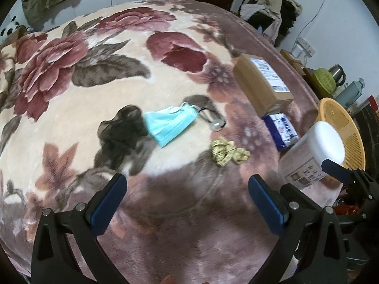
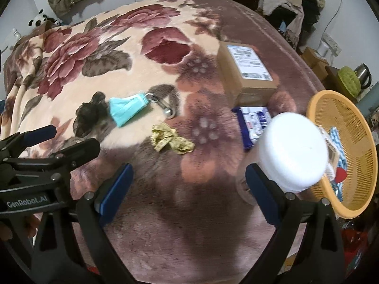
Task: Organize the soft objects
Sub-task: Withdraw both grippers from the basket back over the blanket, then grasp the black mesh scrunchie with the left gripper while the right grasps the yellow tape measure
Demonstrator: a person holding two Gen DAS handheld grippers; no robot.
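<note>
A: Right, entry one: what lay on the bed (image 1: 146, 184), by clock face in the left wrist view?

B: Floral blanket (image 1: 71, 75) over all of it. Near centre, a blue face mask (image 1: 169, 124); touching its 9 o'clock edge, a dark sheer cloth (image 1: 120, 137); at its 3 o'clock end, a small clip-like item (image 1: 212, 119), too blurred to name. Toward 4 o'clock from the mask, a crumpled yellow-green cloth (image 1: 227, 152), apart from the rest.

A: Entry two, hard goods?

B: A cardboard box (image 1: 261, 84) at 2 o'clock, a blue-and-white packet (image 1: 281, 129) just beside its near end, a white-lidded jar (image 1: 312, 153) at 3 o'clock, and an orange basket (image 1: 343, 127) behind the jar at the bed's edge.

A: Entry three, tools?

B: Left gripper (image 1: 187, 201): fingers spread wide, holding nothing, above the blanket's near border. Right gripper (image 2: 187, 189): fingers likewise spread and bare; the jar (image 2: 292, 150) stood close by the right-hand finger, contact not clear. In that view the yellow-green cloth (image 2: 173, 142) lay at 12 o'clock beyond the fingertips, and the basket (image 2: 355, 184) at 3 o'clock held some patterned items.
</note>
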